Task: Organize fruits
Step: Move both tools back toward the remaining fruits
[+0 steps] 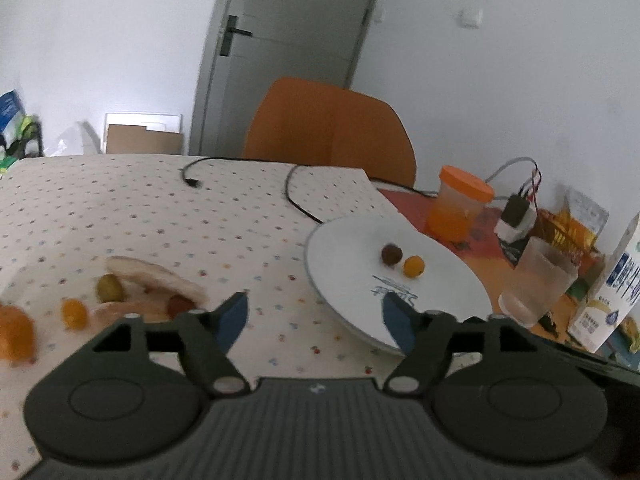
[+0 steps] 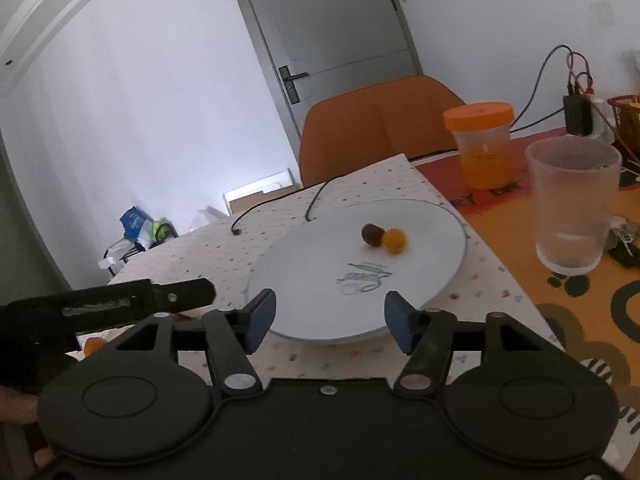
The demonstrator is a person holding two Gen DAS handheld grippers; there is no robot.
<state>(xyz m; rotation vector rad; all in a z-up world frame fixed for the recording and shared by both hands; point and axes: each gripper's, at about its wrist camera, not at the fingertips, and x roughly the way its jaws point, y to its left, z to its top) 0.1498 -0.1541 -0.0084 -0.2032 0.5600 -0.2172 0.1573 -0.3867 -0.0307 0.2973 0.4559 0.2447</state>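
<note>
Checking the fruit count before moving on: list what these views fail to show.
- Left wrist view: blurred fruits beside the tilted dish; the left tool hides some.
- Right wrist view: same pile blocked by a black bar.
- Plate near rim behind the right tool.

Left gripper (image 1: 314,320) fingers apart, empty; white plate (image 1: 348,248) holds two fruits (brown, orange).
</note>
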